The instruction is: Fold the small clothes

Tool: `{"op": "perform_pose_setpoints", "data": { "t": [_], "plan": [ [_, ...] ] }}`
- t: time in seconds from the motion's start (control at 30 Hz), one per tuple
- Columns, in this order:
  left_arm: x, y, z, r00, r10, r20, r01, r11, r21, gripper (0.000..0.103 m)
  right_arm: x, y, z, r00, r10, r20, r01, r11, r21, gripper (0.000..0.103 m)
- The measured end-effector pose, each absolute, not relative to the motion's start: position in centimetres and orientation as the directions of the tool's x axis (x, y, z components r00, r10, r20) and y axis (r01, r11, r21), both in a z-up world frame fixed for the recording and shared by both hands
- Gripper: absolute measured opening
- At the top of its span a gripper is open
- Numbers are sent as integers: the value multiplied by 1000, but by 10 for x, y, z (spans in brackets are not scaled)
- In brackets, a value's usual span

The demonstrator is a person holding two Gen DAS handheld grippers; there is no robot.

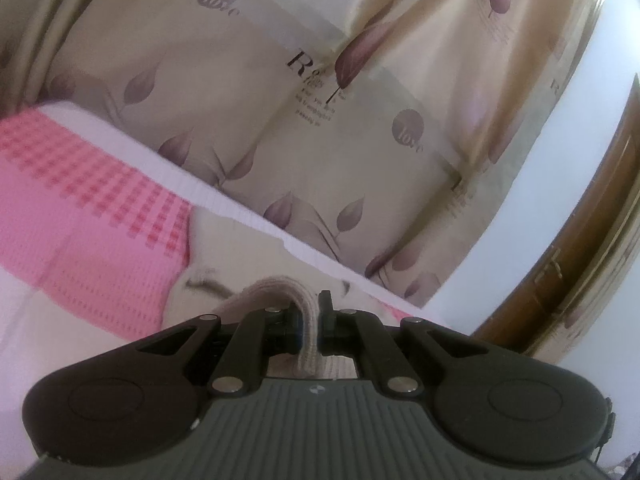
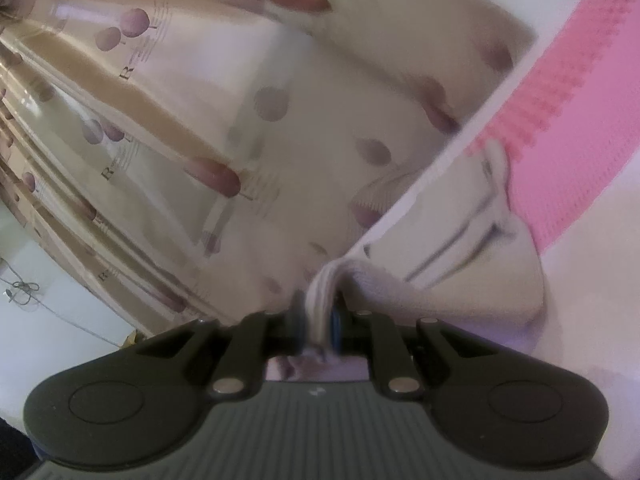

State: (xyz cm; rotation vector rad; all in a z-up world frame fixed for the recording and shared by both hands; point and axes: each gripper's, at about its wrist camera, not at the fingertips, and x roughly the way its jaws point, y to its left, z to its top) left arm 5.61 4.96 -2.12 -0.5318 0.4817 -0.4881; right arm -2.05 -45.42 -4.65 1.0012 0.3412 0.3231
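You had a small beige garment (image 1: 208, 248) lifted off the bed, and each gripper's jaws were closed narrow on a ribbed knit edge of it: your left gripper (image 1: 310, 320) pinched a folded band of rib that arched over its left finger, and your right gripper (image 2: 320, 312) clamped a similar ribbed hem. The cloth looked light, soft and limp, likely to sag and swing between your two holds, so the thicker rib was the sensible place to grip; thin body fabric would probably have slipped or bunched. The left view alone showed a brown wooden door frame (image 1: 592, 232) and sharp lettering on the leaf-print curtain (image 1: 248, 92). The right view, blurred, alone showed the garment's body draping toward the pink checked bedspread (image 2: 568, 120).
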Motion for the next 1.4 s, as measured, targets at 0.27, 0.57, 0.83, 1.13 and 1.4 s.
{"op": "perform_pose_setpoints", "data": {
  "t": [0.27, 0.57, 0.83, 1.13, 1.4],
  "plan": [
    [82, 43, -15, 799, -522, -298, 278, 760, -587, 5, 11, -466, -34, 909, 397, -125, -110, 519, 847, 13],
    [110, 46, -22, 822, -475, -313, 202, 758, -621, 5, 39, -480, -33, 922, 358, -149, -76, 543, 836, 13],
    [126, 40, -23, 830, -449, -332, 175, 774, -609, 5, 56, -489, -36, 925, 334, -178, -44, 562, 826, 13],
    [147, 36, -22, 837, -436, -331, 158, 772, -616, 5, 80, -496, -39, 925, 322, -201, -17, 563, 826, 13],
    [172, 27, -29, 845, -402, -351, 137, 799, -585, 5, 107, -498, -46, 924, 302, -235, 22, 571, 821, 13]
  ]
}}
